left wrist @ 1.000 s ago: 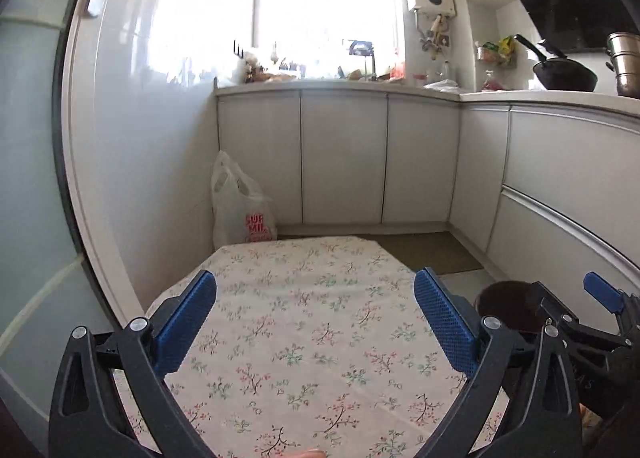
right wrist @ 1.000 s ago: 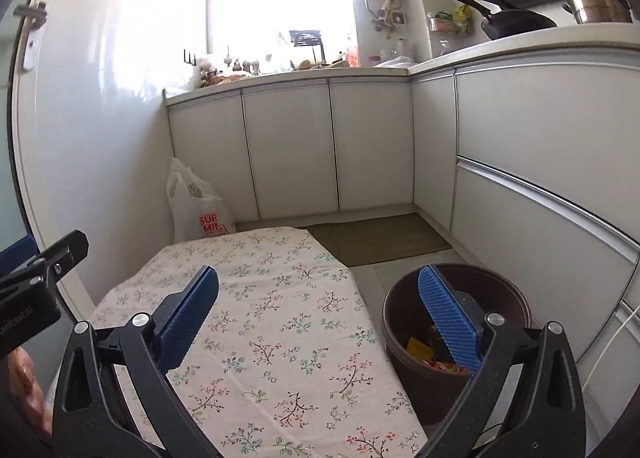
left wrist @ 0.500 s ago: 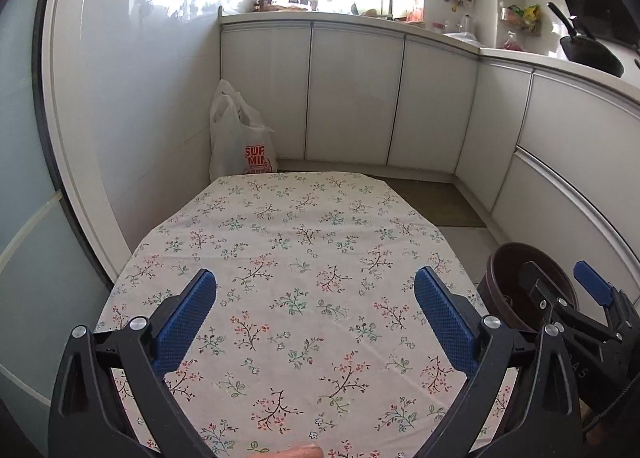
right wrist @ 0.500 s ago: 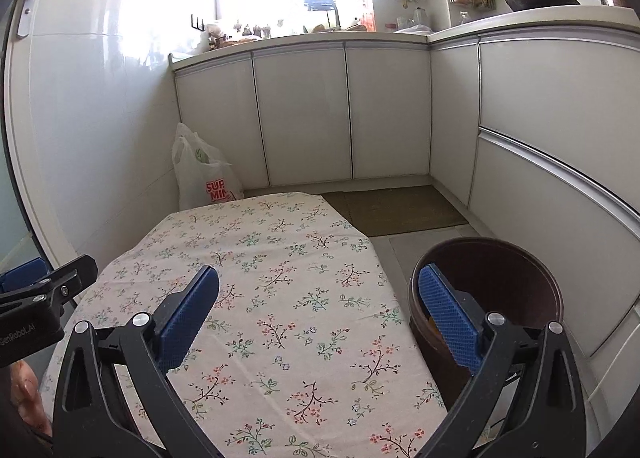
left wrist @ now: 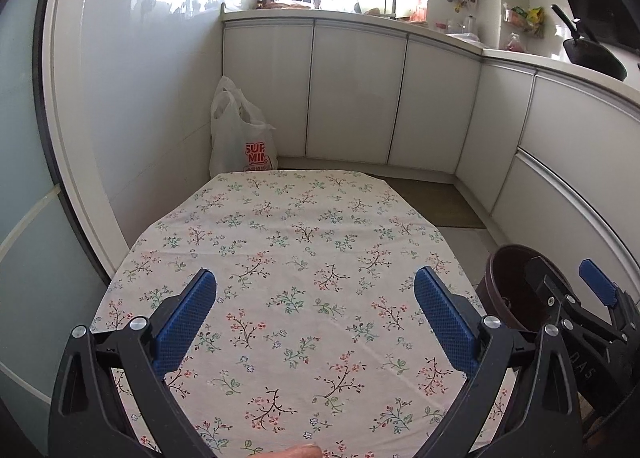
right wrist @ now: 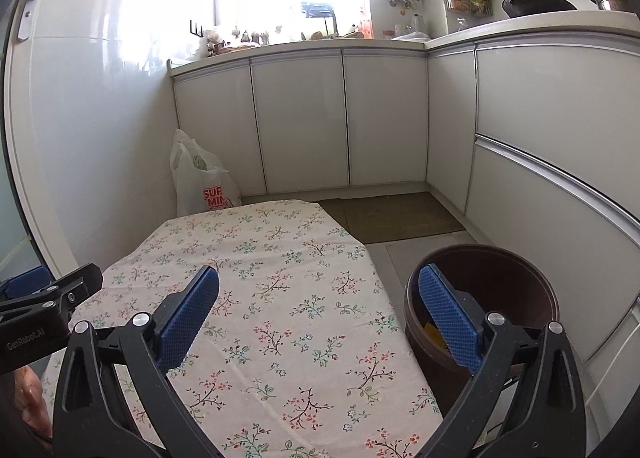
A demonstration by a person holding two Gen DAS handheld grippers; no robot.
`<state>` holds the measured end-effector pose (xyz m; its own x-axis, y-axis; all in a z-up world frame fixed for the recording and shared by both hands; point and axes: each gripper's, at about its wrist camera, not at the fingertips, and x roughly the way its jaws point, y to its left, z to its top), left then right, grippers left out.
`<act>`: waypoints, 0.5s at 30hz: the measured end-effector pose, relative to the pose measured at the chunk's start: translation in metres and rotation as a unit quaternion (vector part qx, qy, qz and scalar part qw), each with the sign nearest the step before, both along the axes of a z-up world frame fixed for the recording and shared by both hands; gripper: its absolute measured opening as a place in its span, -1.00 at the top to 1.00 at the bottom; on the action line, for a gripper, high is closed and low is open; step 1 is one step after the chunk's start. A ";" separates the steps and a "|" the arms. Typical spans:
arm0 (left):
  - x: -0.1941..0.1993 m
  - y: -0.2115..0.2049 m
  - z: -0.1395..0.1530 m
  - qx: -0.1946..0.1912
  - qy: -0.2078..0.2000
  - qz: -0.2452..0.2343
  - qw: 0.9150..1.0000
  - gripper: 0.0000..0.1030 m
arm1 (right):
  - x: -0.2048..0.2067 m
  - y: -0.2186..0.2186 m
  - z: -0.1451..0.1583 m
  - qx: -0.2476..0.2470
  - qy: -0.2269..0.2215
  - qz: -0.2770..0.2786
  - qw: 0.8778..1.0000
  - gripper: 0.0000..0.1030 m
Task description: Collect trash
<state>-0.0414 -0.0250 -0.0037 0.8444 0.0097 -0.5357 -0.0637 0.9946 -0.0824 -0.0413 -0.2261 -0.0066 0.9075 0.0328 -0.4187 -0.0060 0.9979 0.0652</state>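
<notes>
A brown bin [right wrist: 482, 298] stood on the floor just beside the table's right edge, with yellow scraps [right wrist: 434, 332] in it showing only in the right wrist view. The right gripper [right wrist: 318, 312] hung with its jaws spread and empty, one blue pad over the bin's rim. The left gripper [left wrist: 316, 316] was likewise spread over the floral tablecloth [left wrist: 304, 242]. A white plastic bag [left wrist: 240, 138] leaned by the white cabinets [left wrist: 356, 90] beyond the table.
</notes>
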 end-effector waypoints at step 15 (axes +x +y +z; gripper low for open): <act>-0.002 -0.003 0.000 0.008 -0.004 -0.010 1.000 -0.87 | -0.001 0.001 -0.001 0.001 0.001 -0.002 1.000 -0.86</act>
<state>-0.0433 -0.0284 -0.0041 0.8492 0.0004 -0.5281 -0.0424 0.9968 -0.0675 -0.0420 -0.2251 -0.0072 0.9071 0.0312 -0.4197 -0.0028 0.9977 0.0681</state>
